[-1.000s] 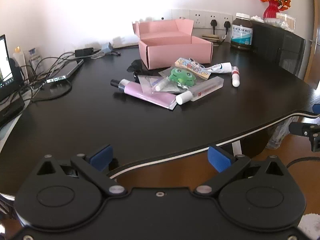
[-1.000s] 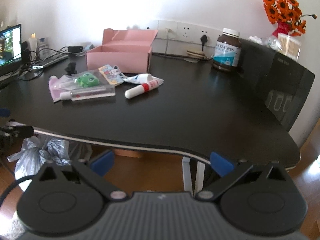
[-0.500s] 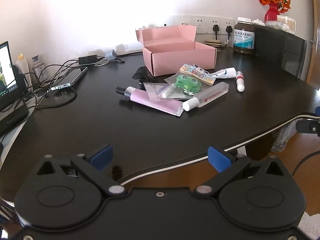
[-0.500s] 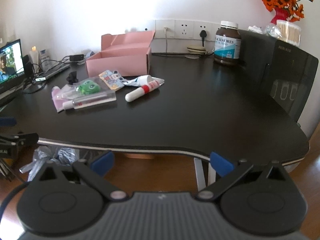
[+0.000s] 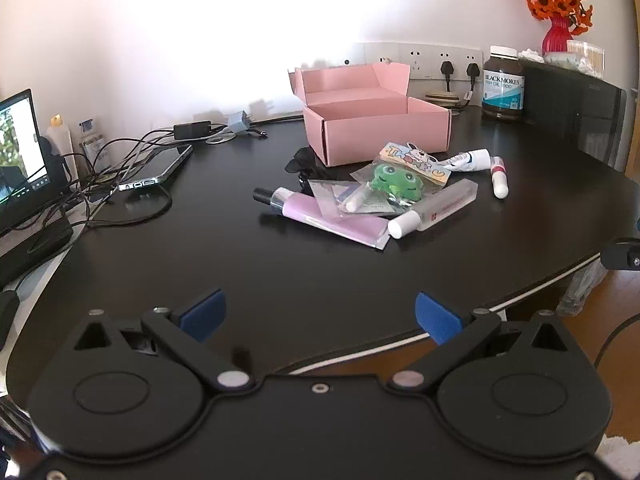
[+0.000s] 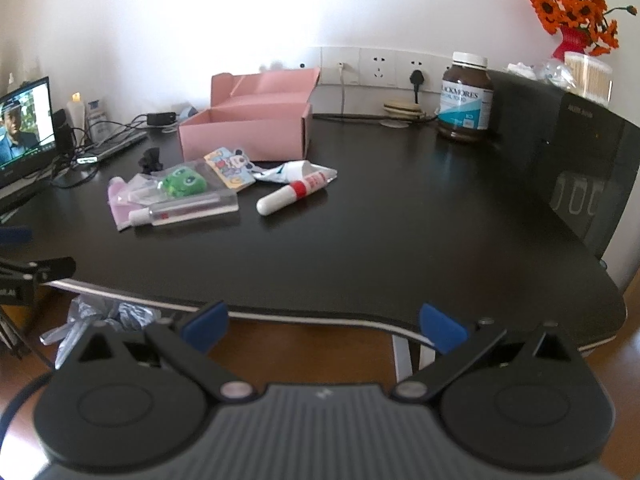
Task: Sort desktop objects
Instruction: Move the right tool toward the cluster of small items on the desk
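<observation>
Both claws, left claw [image 5: 318, 316] and right claw [image 6: 324, 326], are spread wide and carrying nothing, hanging at the desk [image 5: 280, 272] edge. Small toiletries pile [image 5: 376, 196] sits beside the open pink box [image 5: 376, 128]; looks like the approach, so next means reaching one item.

Both views are pretty bright, and the white wall [image 5: 240, 40] behind the desk is totally blown out, so detail up there is gone. The glossy black desk [image 5: 360, 272] picks up soft sheen and faint reflections, and the clutter on it throws only weak shadows. Heavy fisheye bend curves the desk edge with dark vignetting in the corners, and the right wrist view looks a bit softer, especially around the laptop screen [image 6: 24, 128].
</observation>
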A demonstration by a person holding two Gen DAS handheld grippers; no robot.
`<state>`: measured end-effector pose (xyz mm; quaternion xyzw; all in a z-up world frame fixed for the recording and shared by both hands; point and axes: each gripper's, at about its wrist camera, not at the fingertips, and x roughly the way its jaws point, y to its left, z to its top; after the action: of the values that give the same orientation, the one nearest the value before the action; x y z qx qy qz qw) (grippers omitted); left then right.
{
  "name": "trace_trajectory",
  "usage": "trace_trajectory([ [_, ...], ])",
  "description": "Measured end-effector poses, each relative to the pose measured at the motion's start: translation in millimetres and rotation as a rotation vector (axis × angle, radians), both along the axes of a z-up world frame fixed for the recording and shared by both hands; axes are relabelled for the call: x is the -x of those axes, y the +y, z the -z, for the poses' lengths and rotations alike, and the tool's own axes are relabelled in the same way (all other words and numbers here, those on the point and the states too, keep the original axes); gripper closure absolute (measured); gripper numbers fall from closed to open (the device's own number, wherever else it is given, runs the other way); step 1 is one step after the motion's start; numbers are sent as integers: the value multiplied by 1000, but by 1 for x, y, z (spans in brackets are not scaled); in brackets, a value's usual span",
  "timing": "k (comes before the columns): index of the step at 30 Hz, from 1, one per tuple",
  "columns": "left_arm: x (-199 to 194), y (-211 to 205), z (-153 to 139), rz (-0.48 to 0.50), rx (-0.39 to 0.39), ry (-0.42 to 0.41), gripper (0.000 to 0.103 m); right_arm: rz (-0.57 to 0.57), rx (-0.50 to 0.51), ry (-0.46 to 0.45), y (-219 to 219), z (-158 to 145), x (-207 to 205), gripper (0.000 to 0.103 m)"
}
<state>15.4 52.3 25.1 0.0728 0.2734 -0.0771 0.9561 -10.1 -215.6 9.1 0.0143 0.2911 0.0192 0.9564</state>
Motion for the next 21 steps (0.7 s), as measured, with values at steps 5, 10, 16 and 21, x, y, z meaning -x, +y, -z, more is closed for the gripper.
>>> trace_trajectory([
  [5, -6, 1, -4, -8, -18, -7, 0, -4, -4, -3, 0, -5, -7, 1],
  [10, -9, -1, -4, -6, -24, -24, 0, -13, -16, -21, 2, -11, -12, 1],
  [16, -17, 3, -8, -11, 2, -23, 0, -15, 8, -48, 5, -18, -20, 1],
  [21, -26, 9, -12, -20, 12, -28, 0, -19, -15, -44, 3, -19, -30, 1],
])
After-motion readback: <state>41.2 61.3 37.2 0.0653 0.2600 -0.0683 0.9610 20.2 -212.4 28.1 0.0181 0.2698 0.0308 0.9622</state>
